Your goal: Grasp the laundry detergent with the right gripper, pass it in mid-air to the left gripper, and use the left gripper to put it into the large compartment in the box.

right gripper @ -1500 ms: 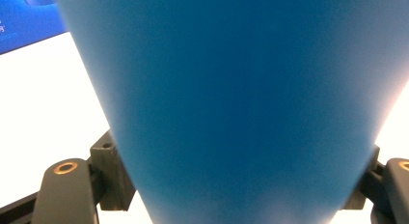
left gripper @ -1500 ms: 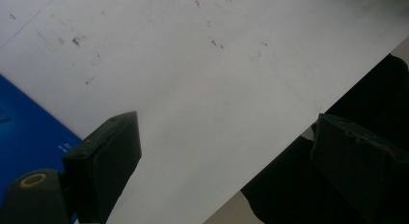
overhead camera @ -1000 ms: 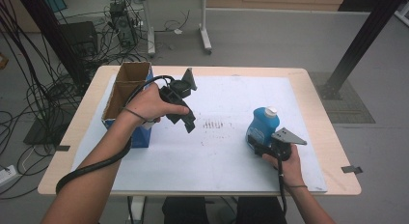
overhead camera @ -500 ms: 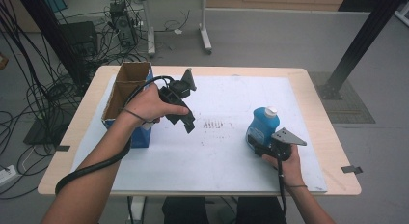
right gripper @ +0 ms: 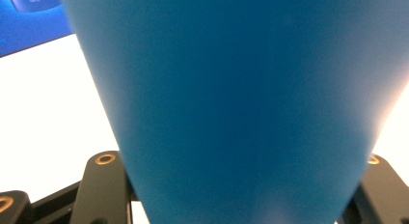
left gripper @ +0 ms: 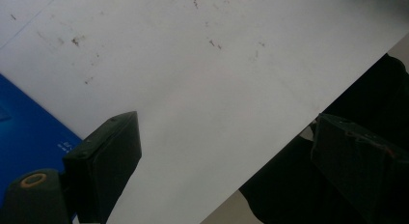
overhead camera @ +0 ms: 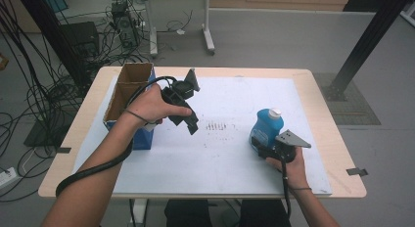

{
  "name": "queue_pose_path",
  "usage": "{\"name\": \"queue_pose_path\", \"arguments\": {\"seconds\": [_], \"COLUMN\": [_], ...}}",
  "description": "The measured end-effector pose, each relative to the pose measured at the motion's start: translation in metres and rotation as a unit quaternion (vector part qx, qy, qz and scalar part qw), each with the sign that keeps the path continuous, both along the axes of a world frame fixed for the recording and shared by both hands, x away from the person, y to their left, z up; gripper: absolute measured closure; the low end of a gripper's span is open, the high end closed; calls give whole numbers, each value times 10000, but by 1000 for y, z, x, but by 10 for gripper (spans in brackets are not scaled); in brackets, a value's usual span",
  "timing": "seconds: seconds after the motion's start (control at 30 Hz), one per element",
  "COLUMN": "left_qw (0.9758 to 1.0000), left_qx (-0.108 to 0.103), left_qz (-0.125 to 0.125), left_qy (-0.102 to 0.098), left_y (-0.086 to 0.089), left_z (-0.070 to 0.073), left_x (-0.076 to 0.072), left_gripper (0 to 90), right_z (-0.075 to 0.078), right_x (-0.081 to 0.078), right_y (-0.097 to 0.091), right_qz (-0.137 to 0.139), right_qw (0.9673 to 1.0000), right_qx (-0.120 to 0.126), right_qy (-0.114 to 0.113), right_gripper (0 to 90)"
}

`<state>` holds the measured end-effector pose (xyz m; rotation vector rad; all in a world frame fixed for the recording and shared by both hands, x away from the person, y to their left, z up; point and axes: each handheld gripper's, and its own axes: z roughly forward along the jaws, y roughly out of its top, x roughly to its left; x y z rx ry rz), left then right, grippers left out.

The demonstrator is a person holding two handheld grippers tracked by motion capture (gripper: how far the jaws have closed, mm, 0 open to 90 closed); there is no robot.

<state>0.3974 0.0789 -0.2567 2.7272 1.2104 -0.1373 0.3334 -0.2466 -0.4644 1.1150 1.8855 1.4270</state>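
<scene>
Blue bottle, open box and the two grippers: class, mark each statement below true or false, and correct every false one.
1. The blue bottle stands upright on the white mat. True.
2. The right gripper is open and well clear of the bottle. False: its jaws sit on either side of the bottle's lower body, as the right gripper view shows.
3. The left gripper holds nothing. True: its jaws stand apart with bare mat between them.
4. The bottle's cap is red. False: it is white.
5. The cardboard box lies at the right edge of the table. False: it stands at the left edge, beside the left hand.
</scene>
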Motion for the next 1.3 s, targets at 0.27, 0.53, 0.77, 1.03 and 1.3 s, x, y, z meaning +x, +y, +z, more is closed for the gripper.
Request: {"name": "queue_pose_path", "arguments": {"seconds": [0.27,0.53,0.77,1.03,1.3], "left_qw": [10000,10000,10000,10000,10000], "left_qx": [-3,1,14,-14,1], "left_qz": [-3,-1,-2,-4,-23], "left_qy": [11,6,23,11,8], "left_y": [0,-1,-1,-2,-3], "left_z": [-1,-1,-2,-1,0], "left_x": [-1,-1,-1,0,0], "left_gripper": [108,108,108,108,108], "right_z": [0,0,-1,-1,-1], "right_x": [0,-1,-1,-1,-1], "right_y": [0,1,0,1,1], "right_qz": [-18,-21,-17,-22,-29], "right_qw": [10000,10000,10000,10000,10000], "right_qx": [-15,-17,-10,-14,-24], "right_qy": [-15,-29,-36,-49,-52], "right_gripper": [388,388,389,389,389]}}
